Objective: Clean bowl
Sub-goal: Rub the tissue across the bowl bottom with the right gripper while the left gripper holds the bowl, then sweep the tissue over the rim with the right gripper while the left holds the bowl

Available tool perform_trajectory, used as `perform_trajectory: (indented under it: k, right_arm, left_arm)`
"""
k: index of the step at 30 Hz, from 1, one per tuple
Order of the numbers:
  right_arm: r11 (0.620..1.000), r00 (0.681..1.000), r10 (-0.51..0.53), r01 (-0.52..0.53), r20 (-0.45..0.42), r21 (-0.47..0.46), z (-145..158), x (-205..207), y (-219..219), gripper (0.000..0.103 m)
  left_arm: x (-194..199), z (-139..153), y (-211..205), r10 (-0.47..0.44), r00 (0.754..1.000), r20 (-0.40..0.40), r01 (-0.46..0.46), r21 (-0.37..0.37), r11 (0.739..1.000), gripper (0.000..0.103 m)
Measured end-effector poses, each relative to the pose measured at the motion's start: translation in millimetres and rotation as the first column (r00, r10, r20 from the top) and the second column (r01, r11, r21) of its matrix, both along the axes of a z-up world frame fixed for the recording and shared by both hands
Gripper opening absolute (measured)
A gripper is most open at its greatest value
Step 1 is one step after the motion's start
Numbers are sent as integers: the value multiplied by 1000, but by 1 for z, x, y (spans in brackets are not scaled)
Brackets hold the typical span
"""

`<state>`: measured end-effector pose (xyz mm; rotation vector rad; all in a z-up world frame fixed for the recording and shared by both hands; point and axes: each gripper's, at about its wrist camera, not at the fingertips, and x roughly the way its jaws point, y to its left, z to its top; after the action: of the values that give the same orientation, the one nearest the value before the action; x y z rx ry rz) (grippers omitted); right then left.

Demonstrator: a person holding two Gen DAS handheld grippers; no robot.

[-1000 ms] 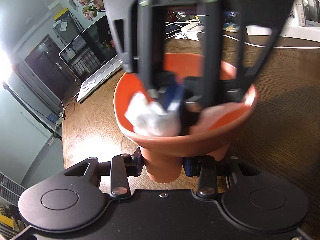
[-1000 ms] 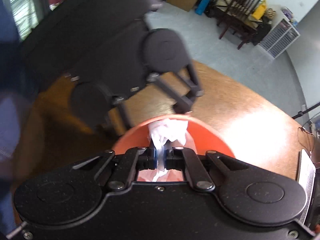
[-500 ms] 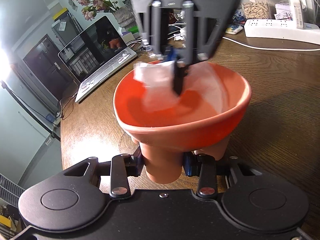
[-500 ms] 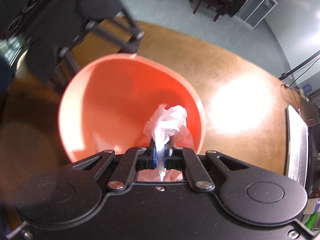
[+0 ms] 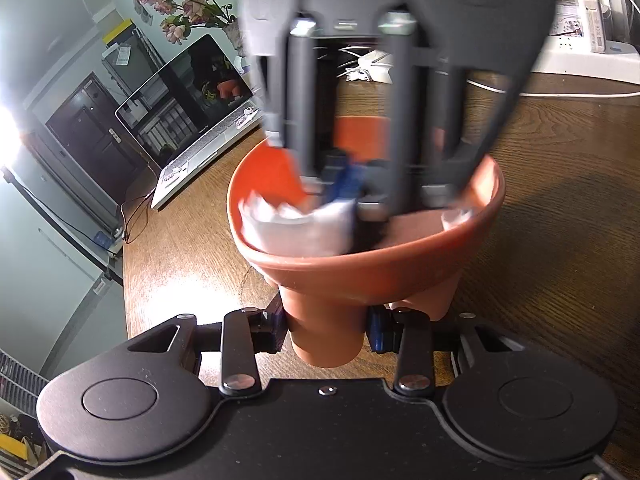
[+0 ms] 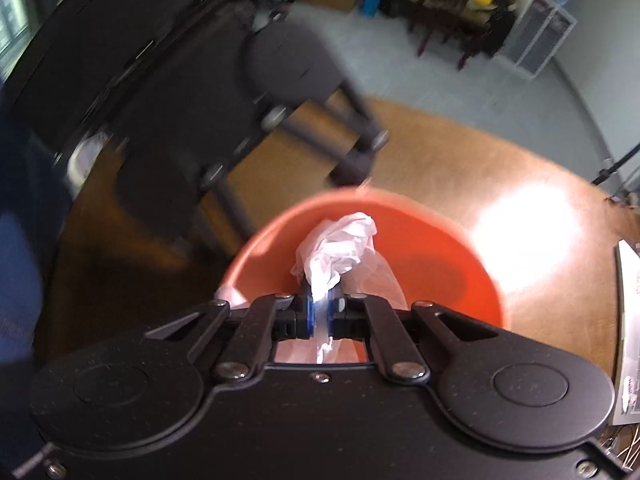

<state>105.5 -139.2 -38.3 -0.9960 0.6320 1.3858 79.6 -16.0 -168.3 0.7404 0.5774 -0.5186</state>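
bowl (image 5: 360, 272): orange, smooth, semi-matt plastic look | tissue wad (image 6: 340, 248): white, thin crumpled paper | table (image 5: 560, 240): brown wood, visible grain, glare patch | left gripper (image 5: 326, 326): matt black plastic, metal screw heads | right gripper (image 6: 319, 314): speckled matt black plastic, blue pads

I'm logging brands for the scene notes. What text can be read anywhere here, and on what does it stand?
Nothing reads clearly.
Laptop: a line under the screen and stickers beside the keyboard, too small to read.
Paper label, far left: blurred.
Power strip: markings too small to read.
Bowl, tissue: no print seen.
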Motion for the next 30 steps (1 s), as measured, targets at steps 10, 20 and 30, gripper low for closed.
perform_trajectory:
  k: [10,20,30]
  right_arm:
    - [995,994,-87,91,63,-50,10,25,-21,5]
    - [991,999,-31,29,-9,-132,5,20,-30,6]
    - [998,999,48,-49,-21,-36,9,10,4,7]
  left_arm:
    - [3,-1,3,32,999,-22,-32,-17,999,39]
    - [5,1,3,36,999,-30,-36,-15,999,39]
    - [3,2,3,34,999,-33,-34,-8,999,39]
